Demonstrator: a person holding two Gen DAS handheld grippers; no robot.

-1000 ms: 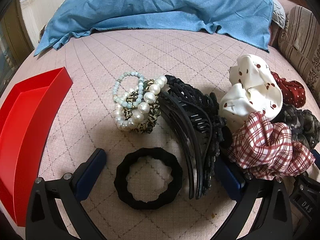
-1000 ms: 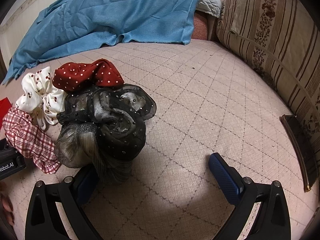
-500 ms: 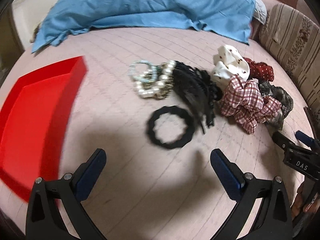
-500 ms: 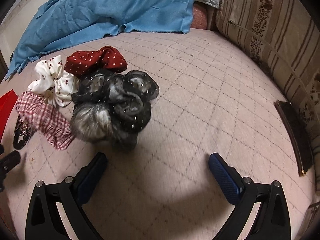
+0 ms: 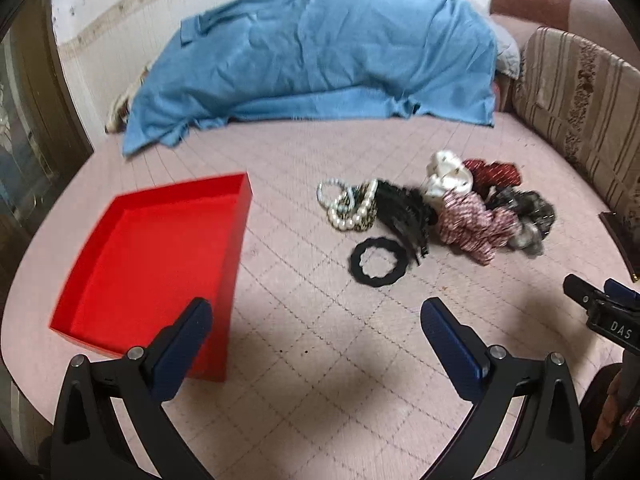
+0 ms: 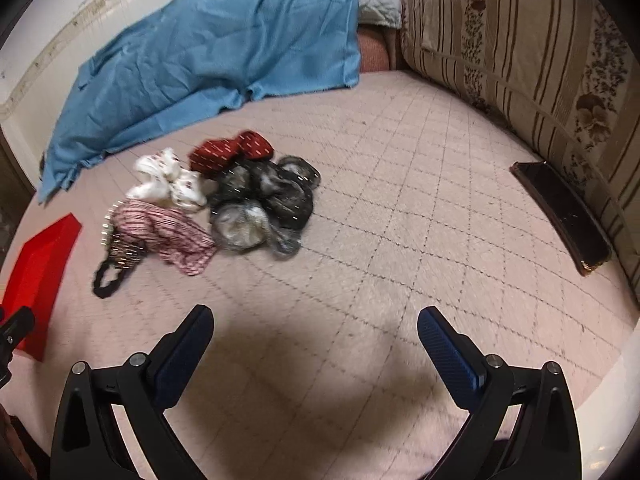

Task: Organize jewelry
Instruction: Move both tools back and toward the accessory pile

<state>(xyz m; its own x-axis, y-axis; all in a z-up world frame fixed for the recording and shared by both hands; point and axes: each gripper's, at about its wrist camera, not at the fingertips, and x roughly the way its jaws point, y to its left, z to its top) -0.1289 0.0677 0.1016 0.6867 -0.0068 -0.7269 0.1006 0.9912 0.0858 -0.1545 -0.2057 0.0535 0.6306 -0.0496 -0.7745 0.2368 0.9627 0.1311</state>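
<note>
A pile of hair accessories lies on the pink quilted bed [image 5: 320,360]: pearl bracelets [image 5: 350,206], a black claw clip [image 5: 404,216], a black hair tie [image 5: 378,263], a plaid scrunchie [image 5: 472,226], a white one [image 5: 446,178], a red dotted one [image 5: 494,172] and dark tulle ones [image 6: 272,196]. An empty red tray [image 5: 160,264] lies left of the pile. My left gripper [image 5: 316,340] is open and empty, well back from the pile. My right gripper [image 6: 314,344] is open and empty, also back from it; it shows in the left wrist view [image 5: 600,308].
A blue blanket [image 5: 320,60] covers the far side of the bed. A striped cushion [image 6: 520,40] runs along the right. A dark phone-like slab [image 6: 560,216] lies beside the cushion.
Both grippers have pulled back and up from the pile, so the accessories look smaller and farther away. The whole red tray has come into the left wrist view.
</note>
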